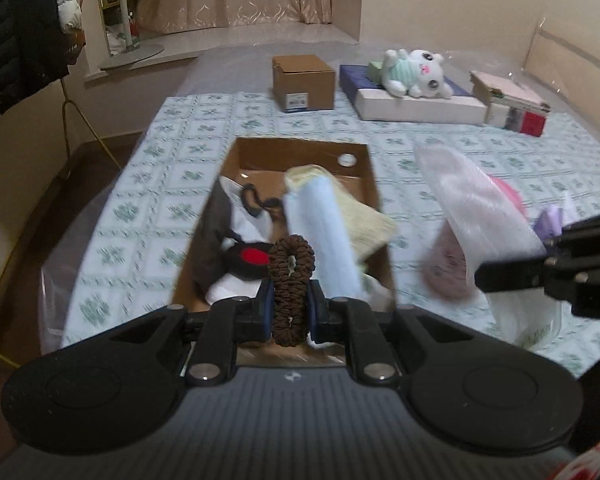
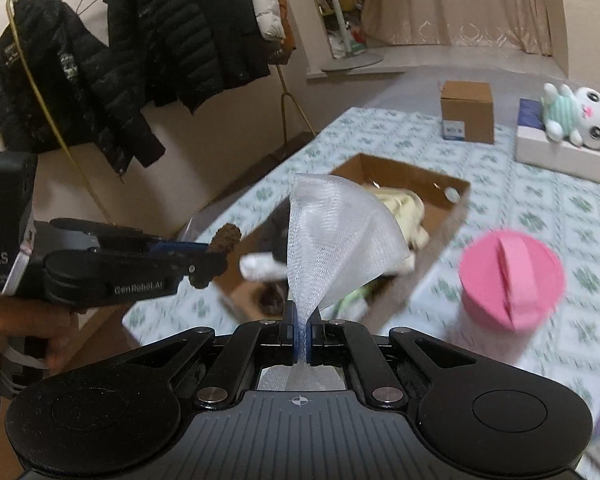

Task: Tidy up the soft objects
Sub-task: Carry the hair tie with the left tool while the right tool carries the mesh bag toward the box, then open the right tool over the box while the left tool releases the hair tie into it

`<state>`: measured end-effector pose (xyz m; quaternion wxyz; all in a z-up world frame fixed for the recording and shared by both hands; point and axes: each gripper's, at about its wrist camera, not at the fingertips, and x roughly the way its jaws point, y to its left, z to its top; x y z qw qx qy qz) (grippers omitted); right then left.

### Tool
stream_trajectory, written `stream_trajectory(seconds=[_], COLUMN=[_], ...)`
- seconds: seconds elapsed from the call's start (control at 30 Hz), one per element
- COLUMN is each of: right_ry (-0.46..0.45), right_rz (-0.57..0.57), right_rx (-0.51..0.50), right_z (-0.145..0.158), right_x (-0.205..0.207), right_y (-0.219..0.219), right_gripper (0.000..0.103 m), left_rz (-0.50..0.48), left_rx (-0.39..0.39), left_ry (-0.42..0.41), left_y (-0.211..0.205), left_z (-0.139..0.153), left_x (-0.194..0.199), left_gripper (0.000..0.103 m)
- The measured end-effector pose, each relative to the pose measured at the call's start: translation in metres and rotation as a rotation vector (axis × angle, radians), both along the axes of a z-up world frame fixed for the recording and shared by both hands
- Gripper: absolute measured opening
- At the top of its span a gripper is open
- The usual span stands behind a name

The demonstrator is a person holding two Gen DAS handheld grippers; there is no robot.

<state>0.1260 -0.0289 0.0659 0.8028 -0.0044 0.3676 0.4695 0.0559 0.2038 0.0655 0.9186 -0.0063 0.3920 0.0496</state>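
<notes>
Scrunchie (image 1: 291,276): brown, pinched upright in left gripper (image 1: 290,308); jaws clenched on its lower half, loop standing free above. Held over near end of box (image 1: 362,160), probably for a drop inside.
Mesh (image 2: 332,236): white, sheer, fanning up from right gripper (image 2: 301,332); jaws clamped on a narrow gathered corner, rest hanging loose. Held just short of box on its right side, likely next in.
Box: open cardboard, on patterned tabletop (image 1: 180,152), flaps out of the way. Already holds blue roll (image 1: 324,232), yellow cloth (image 1: 364,216), black-and-red item (image 1: 248,258), white pieces; exact count unclear through blur.
Judgement: sorting well along; two soft items in the air, both aimed at same box.
In the way: blue roll lies under scrunchie, so landing spot is crowded. Mesh billows wide and could snag box rim or drape over it.
Cup (image 2: 508,280): pink lid, just right of mesh, near right gripper's path; risk of a knock.
Around: closed carton (image 1: 303,82), plush toy (image 1: 414,72) on flat white box (image 1: 420,110), both far side, well apart from work.
Off tabletop: jackets (image 2: 140,48) on rack, left.
</notes>
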Motion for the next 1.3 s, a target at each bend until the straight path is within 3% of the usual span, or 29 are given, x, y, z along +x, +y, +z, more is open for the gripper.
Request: stream_trajectory(seconds=[0.2, 0.43, 0.87, 1.1, 1.17, 1.23, 1.3], right_ry=[0.052, 0.123, 0.106, 0.102, 0.093, 0.071, 0.043], right_rz=[-0.028, -0.071, -0.081, -0.043, -0.042, -0.038, -0.042], right_rx=[-0.017, -0.082, -0.224, -0.215, -0.202, -0.187, -0.167], right_z=[-0.014, -0.056, -0.118, -0.114, -0.107, -0.097, -0.087], right_x=[0.051, 0.107, 0.156, 0.152, 0.148, 0.141, 0.132], right_y=[0.049, 0.096, 0.15, 0.148, 0.144, 0.139, 0.132], right_gripper=[0.003, 0.003, 0.003, 0.004, 0.013, 0.053, 0.057], left_rz=[-0.032, -0.09, -0.176, -0.185, -0.175, -0.168, -0.158], left_rx=[0.003, -0.006, 0.01, 0.023, 0.019, 0.012, 0.017], left_ry=[0.032, 0.091, 0.149, 0.123, 0.106, 0.085, 0.065], left_y=[0.037, 0.067, 0.084, 0.078, 0.077, 0.075, 0.073], left_z=[-0.017, -0.052, -0.105, -0.096, -0.087, -0.077, -0.066], left_x=[0.048, 0.103, 0.162, 0.152, 0.146, 0.138, 0.128], left_gripper=[0.015, 0.015, 0.016, 0.035, 0.04, 0.045, 0.051])
